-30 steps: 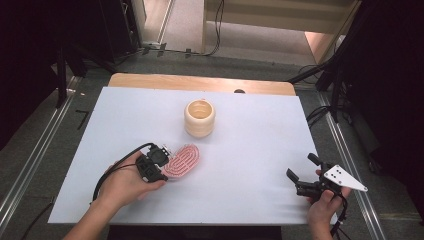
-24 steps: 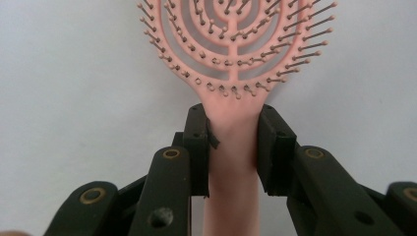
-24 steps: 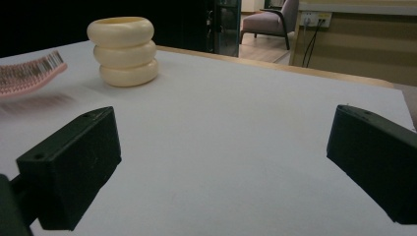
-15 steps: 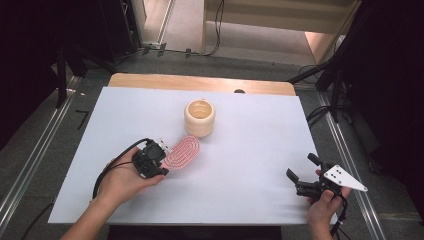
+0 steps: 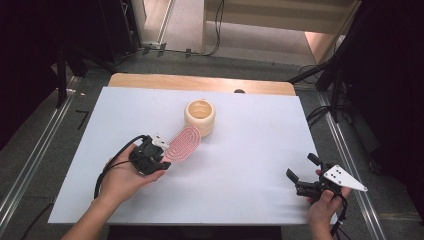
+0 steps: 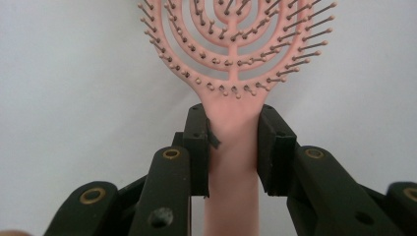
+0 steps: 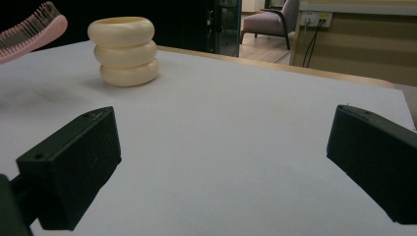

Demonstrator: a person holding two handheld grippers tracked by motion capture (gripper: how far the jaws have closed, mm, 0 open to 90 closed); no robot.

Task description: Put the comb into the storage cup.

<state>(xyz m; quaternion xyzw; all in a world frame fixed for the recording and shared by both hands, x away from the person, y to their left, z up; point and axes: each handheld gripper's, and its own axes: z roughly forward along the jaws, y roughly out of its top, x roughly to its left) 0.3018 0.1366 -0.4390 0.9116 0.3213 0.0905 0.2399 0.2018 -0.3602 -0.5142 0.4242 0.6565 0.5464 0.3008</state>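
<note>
The left gripper (image 5: pixel 159 150) has its fingers (image 6: pixel 196 147) pinched on the neck of a pink hairbrush (image 5: pixel 183 142), just below the oval head; in the left gripper view the pads press the handle from both sides and the bristles point toward the camera. From the high view the brush is carried over the white desk (image 5: pixel 250 150), its head lying just beside the cream ribbed holder (image 5: pixel 200 116), at the holder's near left side; whether the tip touches the holder's wall cannot be told. The right gripper (image 5: pixel 302 175) sits well apart at the near right corner of the desk, its fingers (image 7: pixel 74 162) spread wide with nothing between them, looking across at the holder and the raised brush head. The step in hand looks like the carry: the brush is gripped and brought up to the holder, but not yet in it. The next move probably calls for lifting the brush higher, turning it upright so one end points down over the holder's open mouth, then lowering it in before letting go. The holder looks light, so a sideways nudge could shift or tip it.
</note>
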